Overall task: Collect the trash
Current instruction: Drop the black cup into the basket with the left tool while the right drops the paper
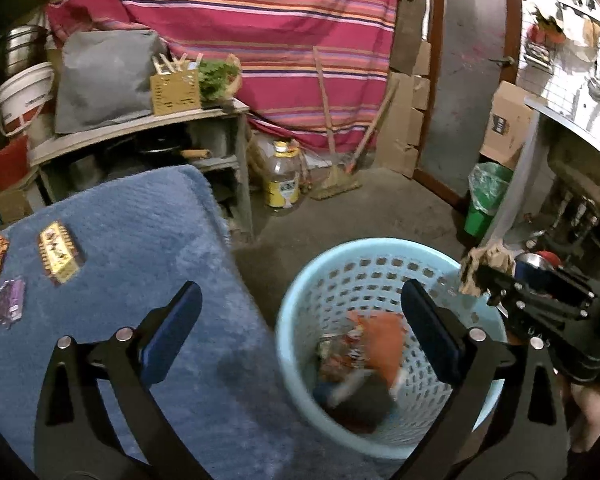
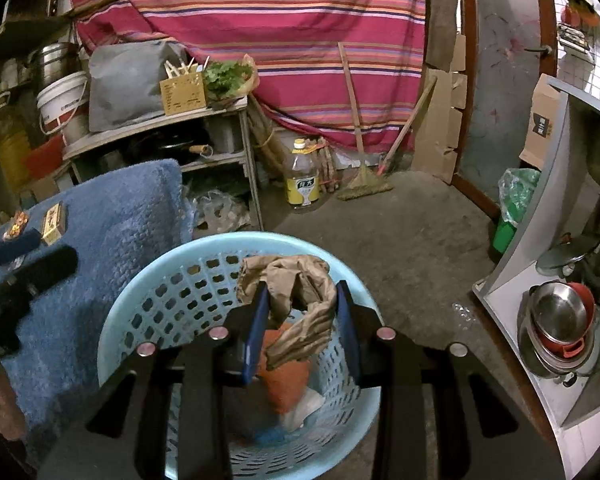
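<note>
Crumpled brown paper (image 2: 296, 304) clenched in right tool (image 2: 302, 328), above blue basket (image 2: 140, 300); left tool (image 1: 300, 344) released.

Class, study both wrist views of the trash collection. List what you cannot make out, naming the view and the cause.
- Items at the bottom of the blue basket: left wrist view, motion blur; right wrist view, hidden by the right gripper and its crumpled brown paper.
- Wrappers on the blue towel: print too blurred to read.
- Left gripper: open, empty.
</note>
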